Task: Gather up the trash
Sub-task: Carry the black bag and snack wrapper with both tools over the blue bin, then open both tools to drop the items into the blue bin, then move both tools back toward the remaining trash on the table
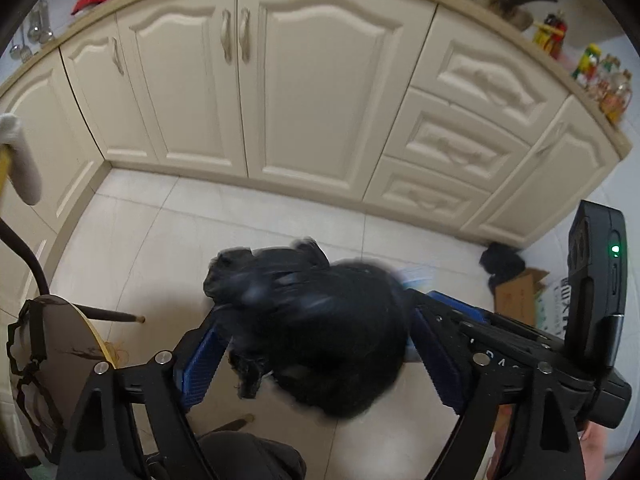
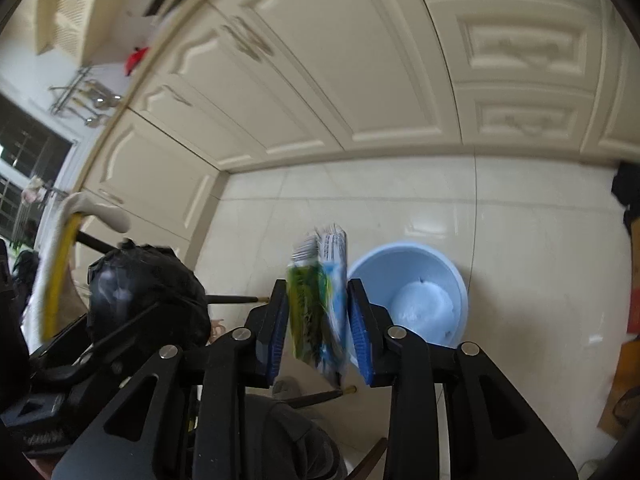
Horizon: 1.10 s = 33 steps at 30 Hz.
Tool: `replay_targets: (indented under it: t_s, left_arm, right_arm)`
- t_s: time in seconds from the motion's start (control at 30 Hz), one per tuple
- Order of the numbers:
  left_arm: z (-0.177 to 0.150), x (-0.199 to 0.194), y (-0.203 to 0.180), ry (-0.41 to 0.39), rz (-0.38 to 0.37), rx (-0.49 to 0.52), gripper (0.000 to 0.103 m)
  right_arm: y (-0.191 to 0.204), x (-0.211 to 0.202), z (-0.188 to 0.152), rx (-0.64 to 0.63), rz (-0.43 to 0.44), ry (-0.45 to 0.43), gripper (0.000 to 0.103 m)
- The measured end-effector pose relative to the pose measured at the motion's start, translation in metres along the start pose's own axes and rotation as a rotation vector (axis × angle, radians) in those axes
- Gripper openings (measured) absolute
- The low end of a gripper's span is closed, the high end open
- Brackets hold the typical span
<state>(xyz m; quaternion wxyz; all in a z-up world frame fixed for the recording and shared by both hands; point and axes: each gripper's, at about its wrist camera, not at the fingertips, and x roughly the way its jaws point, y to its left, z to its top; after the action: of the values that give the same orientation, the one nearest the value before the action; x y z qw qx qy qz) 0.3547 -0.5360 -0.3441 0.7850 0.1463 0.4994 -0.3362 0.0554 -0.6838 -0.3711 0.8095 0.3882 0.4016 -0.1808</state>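
Two trash items are carried above the tiled floor (image 1: 180, 240). The left tongs (image 1: 316, 344) straddle a bulging, crumpled black bag (image 1: 320, 320). The right tongs (image 2: 318, 320) grasp a flat green-and-blue printed wrapper (image 2: 320, 300), just beside a pale blue bin (image 2: 420, 288).

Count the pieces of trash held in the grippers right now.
2. A black trash bag between the left gripper's fingers; a green-and-blue wrapper between the right gripper's. More may lie out of view.
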Motion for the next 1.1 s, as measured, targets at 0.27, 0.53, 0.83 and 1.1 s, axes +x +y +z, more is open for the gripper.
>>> replay_targets:
  t_s: [0.27,0.53,0.83,1.1]
  left_arm:
    - [0.011,0.012,-0.02,0.01,0.052,0.005,0.101]
    - [-0.034,-0.074,-0.034,-0.109,0.035,0.037,0.101]
    - [-0.1,-0.215,-0.032,-0.321,0.025,0.048,0.102]
    - [-0.191,-0.333,0.002,-0.483,0.099,-0.01,0.102]
  right_arm:
    - [-0.023,-0.012,-0.007,0.08,-0.053,-0.034,0.092]
    - [-0.009,-0.065,-0.016,0.088,-0.079,-0.12,0.103]
    - [0.065,-0.144,-0.031,0.004,-0.015,-0.255,0.103]
    - [0.159,-0.192,-0.054,-0.136,0.057,-0.341,0.103]
